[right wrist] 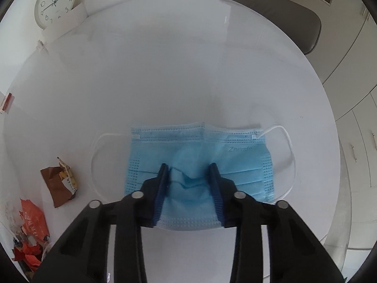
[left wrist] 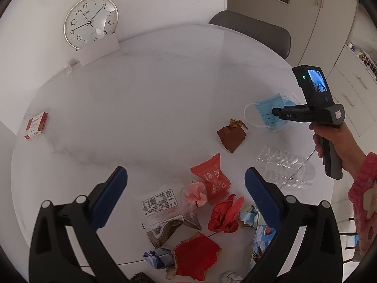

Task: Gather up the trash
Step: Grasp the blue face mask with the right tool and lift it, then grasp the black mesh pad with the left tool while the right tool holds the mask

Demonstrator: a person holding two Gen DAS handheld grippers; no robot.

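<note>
Your right gripper (right wrist: 188,174) had its jaws half-closed, bunching the blue mask (right wrist: 200,160), which risked slipping free, while your left gripper (left wrist: 186,186) gaped wide over the wrappers

A round white table (left wrist: 146,99) is carrying scattered litter. Red wrappers (left wrist: 213,181) are lying between the left gripper's (left wrist: 186,188) fingers; a blue mask (right wrist: 200,162) is lying under the right gripper (right wrist: 189,172).

Soft, even indoor light, faint shadows, glare on the clock (left wrist: 90,22) glass, strong fisheye bending and dark corners.
</note>
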